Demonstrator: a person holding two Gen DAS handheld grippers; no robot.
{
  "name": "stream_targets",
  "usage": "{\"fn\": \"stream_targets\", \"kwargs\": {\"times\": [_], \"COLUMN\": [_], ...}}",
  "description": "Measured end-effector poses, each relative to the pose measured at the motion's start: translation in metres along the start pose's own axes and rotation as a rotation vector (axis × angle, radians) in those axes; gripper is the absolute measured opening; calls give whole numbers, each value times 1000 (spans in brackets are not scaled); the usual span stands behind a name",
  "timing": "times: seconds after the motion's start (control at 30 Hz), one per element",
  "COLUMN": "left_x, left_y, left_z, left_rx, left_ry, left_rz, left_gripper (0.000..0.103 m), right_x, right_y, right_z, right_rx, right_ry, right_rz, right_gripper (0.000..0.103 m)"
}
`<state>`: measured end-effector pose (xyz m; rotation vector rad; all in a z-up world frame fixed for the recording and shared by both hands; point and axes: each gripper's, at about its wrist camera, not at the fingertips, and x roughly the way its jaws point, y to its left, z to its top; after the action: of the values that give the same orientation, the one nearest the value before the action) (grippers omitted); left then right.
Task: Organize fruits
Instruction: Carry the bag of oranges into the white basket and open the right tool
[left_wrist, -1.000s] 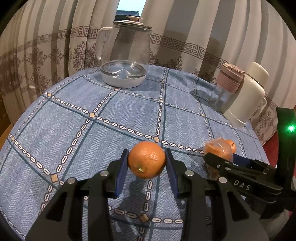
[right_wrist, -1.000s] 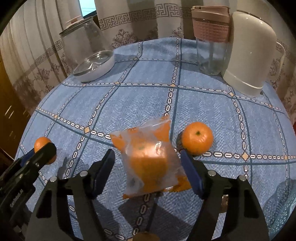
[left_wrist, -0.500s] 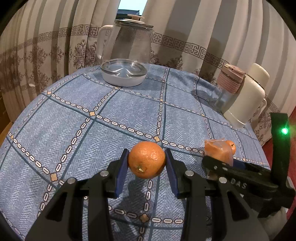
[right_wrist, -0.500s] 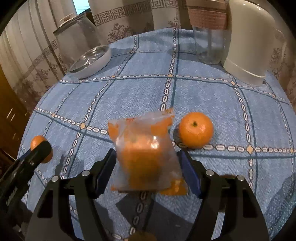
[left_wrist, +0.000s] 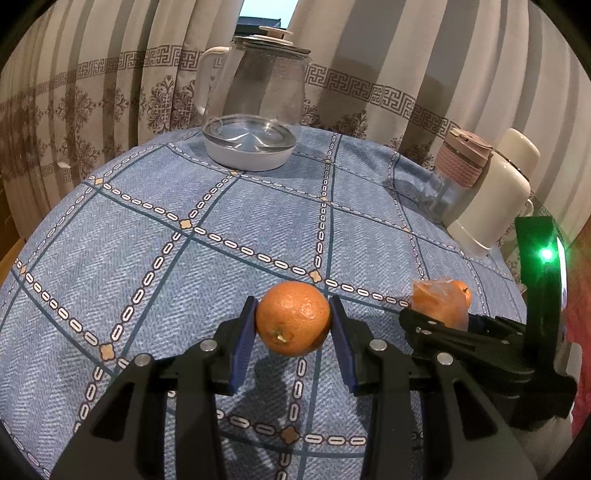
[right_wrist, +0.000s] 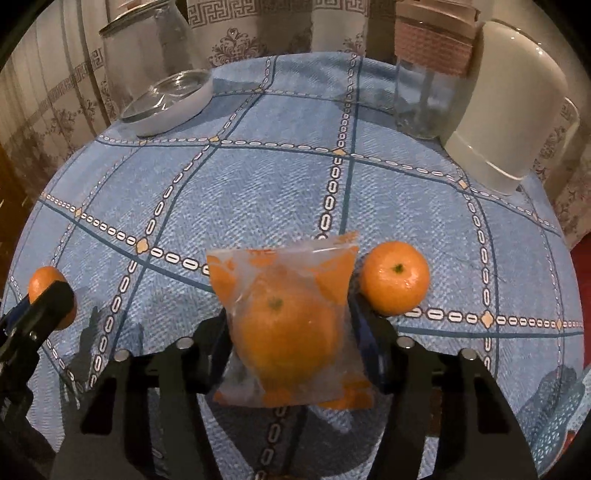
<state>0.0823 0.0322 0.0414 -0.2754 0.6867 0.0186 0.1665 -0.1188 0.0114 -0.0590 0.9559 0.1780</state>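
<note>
My left gripper (left_wrist: 291, 314) is shut on a small orange (left_wrist: 293, 319) just above the blue checked tablecloth (left_wrist: 221, 206); that orange (right_wrist: 42, 280) also peeks out at the left edge of the right wrist view. The right gripper (right_wrist: 291, 332) has its jaws closing on an orange in a clear plastic bag (right_wrist: 286, 325), and the blue pads touch both sides of the bag. A loose mandarin (right_wrist: 394, 277) lies on the cloth just right of the bag, beside the right finger. In the left wrist view the bag (left_wrist: 439, 302) shows above the right gripper's black body.
A glass kettle (left_wrist: 255, 107) on a white base stands at the back of the table. A pink-lidded glass cup (right_wrist: 428, 81) and a white jug (right_wrist: 513, 107) stand at the back right. Patterned curtains hang behind the rounded table edge.
The right gripper has come forward around the bagged orange and narrowed until its pads meet the bag. The left gripper and its orange have stayed put.
</note>
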Motion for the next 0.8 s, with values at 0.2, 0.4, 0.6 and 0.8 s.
{"fn": "stream_targets", "kwargs": {"times": [0.2, 0.4, 0.6, 0.8], "left_x": [-2, -3, -4, -5], "left_y": [0, -1, -4, -9], "left_z": [0, -1, -2, -3], "left_rx": [-1, 2, 11, 29], "left_ry": [-1, -2, -5, -7], "left_rz": [-4, -8, -18, -29], "left_gripper": [39, 39, 39, 39], "right_x": [-12, -34, -66, -97], "right_y": [-6, -19, -30, -49], "right_z": [-7, -12, -14, -16], "right_rx": [30, 81, 120, 176], "right_ry": [-22, -65, -124, -173], "right_rz": [9, 34, 59, 76], "right_gripper": [49, 49, 49, 49]}}
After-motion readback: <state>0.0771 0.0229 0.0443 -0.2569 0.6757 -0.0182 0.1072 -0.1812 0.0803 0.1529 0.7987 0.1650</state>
